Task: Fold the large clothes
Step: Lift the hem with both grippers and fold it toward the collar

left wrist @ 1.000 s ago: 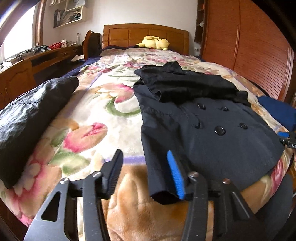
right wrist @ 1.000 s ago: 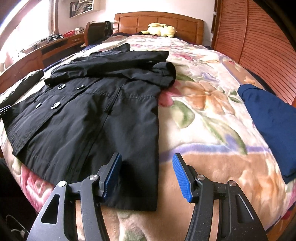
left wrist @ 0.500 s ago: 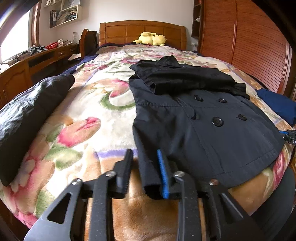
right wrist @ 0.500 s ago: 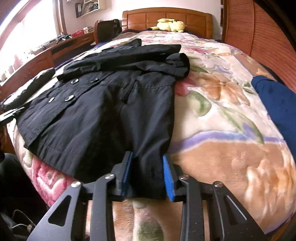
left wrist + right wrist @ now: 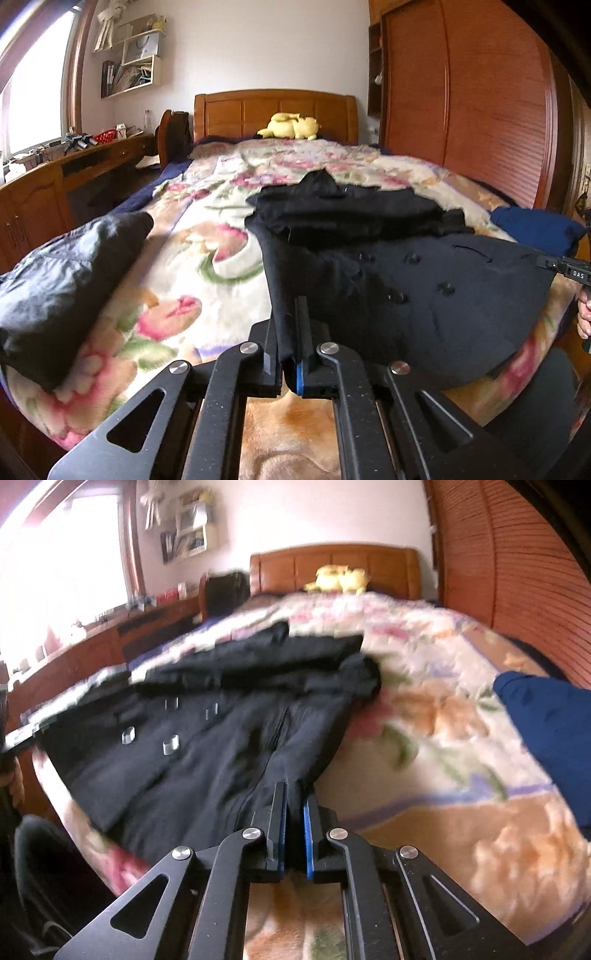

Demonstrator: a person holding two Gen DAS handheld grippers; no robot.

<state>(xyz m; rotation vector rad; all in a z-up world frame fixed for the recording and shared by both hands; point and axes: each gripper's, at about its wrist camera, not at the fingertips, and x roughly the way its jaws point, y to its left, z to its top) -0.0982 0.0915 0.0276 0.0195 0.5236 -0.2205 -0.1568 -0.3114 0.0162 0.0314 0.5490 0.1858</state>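
A dark double-breasted coat (image 5: 406,295) lies buttons-up on the flowered blanket (image 5: 207,258) of a bed (image 5: 277,110), its sleeves folded across the upper part. The left gripper (image 5: 290,332) has just closed, its jaws clenched on the coat's hem corner at one side; the right gripper (image 5: 294,812) has likewise just closed, jaws pinching the hem corner at the opposite side. The right wrist view is blurred, so how far the hem stands off the blanket is uncertain. A black jacket (image 5: 62,280) lies by the bed's left edge, a blue garment (image 5: 546,731) by the right. A yellow plush toy (image 5: 290,126) rests at the headboard.
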